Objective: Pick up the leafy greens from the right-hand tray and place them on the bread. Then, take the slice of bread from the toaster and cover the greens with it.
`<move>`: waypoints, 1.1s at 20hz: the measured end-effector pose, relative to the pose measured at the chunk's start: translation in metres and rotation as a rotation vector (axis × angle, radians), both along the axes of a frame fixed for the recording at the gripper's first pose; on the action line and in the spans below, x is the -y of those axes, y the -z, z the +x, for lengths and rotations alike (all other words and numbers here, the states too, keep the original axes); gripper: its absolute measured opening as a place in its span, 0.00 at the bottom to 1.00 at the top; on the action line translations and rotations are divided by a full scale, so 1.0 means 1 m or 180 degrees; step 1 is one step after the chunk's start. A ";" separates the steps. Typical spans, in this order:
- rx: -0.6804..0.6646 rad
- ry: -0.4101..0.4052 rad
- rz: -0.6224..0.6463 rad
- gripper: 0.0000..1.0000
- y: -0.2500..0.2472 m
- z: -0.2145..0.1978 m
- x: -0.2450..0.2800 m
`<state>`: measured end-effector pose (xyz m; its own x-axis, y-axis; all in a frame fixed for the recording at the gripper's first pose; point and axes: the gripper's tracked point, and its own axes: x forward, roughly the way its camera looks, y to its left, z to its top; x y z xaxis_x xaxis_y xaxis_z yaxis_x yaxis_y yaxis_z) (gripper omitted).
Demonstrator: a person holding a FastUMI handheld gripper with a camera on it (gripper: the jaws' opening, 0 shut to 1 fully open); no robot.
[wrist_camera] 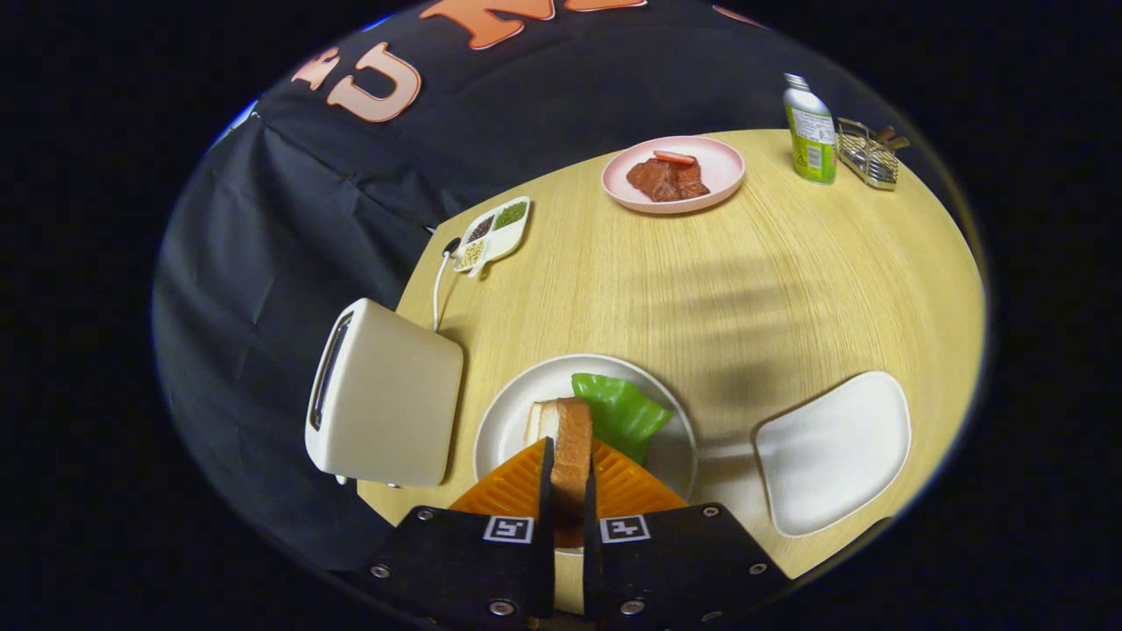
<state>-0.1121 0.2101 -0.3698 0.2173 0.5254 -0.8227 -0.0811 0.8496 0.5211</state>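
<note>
- Count: 1 slice of bread (571,443) in my gripper (568,491), 1 leafy green (621,414), 1 round white plate (508,421), 1 toaster (383,394), 1 white tray (833,451), 1 pink plate (719,166), 1 bottle (811,131), 1 wire rack (868,153), 1 divided dish (495,232).
- Gripper state: both of my fingers press on the bread slice from either side; it stands on edge between them, crust toward the camera.
- The held slice sits over the round white plate, with the leafy green just beside and beyond it on that plate.
- The lower part of the slice is hidden by my fingers; I cannot tell whether it touches the plate or anything under it.
- A ribbed orange surface (517,486) flanks the fingers on both sides; I cannot make out what it is.
- The toaster stands just beside the white plate, slot facing away toward the booth wall; the slot's inside is not readable. Its white cord (438,289) runs toward the divided dish.
- The white tray lies apart from the plate on the other side, bare surface showing.
- The pink plate carries brown meat pieces (666,180) and 1 red slice (673,158); the kind is unclear.
- The divided dish has 4 compartments of small grains; contents are too small to name.
- The wire rack is partly cut off past the bottle.
- Pose: the gripper points down and forward over the wooden table (789,280), fingers near vertical around the slice.
</note>
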 end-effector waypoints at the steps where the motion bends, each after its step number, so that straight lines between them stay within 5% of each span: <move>1: -0.0016 0.0052 0.0016 0.15 0.004 0.000 0.004; 5: 0.0058 0.0012 -0.0165 0.31 0.021 -0.005 0.014; 8: 0.0129 -0.0137 -0.0390 0.62 0.033 -0.012 0.018; 14: 0.0224 -0.0275 -0.0385 0.88 0.032 -0.016 -0.001; 17: 0.0333 -0.0225 -0.0392 0.98 0.020 -0.009 0.002; 22: 0.0889 -0.0060 -0.0504 0.99 -0.034 0.031 0.023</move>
<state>-0.0815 0.1873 -0.3361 0.4377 0.4017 -0.8044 -0.2188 0.9153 0.3380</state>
